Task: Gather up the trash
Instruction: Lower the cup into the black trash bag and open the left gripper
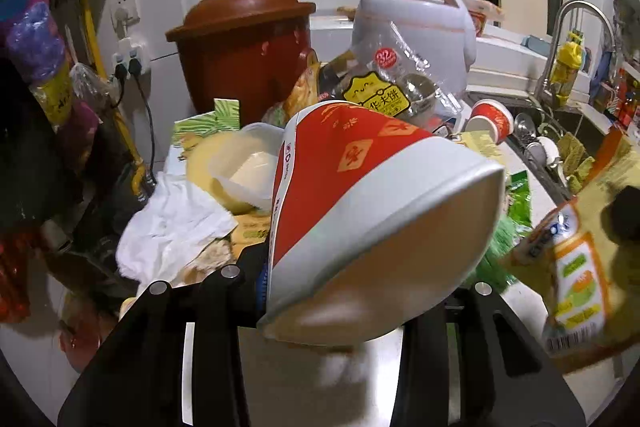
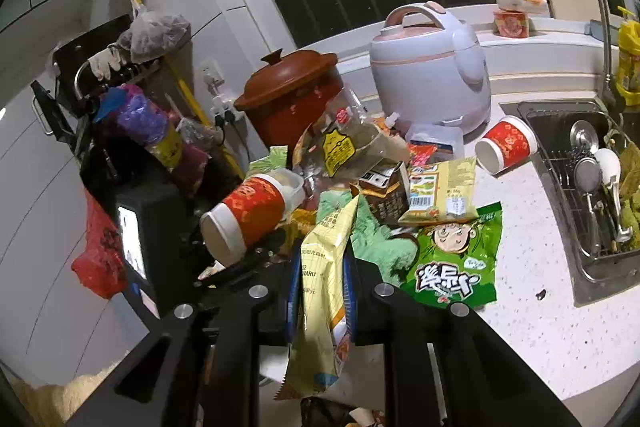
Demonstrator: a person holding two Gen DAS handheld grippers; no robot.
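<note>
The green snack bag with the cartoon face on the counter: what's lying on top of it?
A yellow snack packet overlaps the upper edge of the green snack bag, beside a brown carton. The yellow wrapper clamped in the right gripper hides its left edge. What lies underneath it cannot be seen.

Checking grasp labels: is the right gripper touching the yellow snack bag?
Touching. The right wrist view shows the right gripper with both fingers pressed flat against the yellow snack bag, which hangs pinched between them.
</note>
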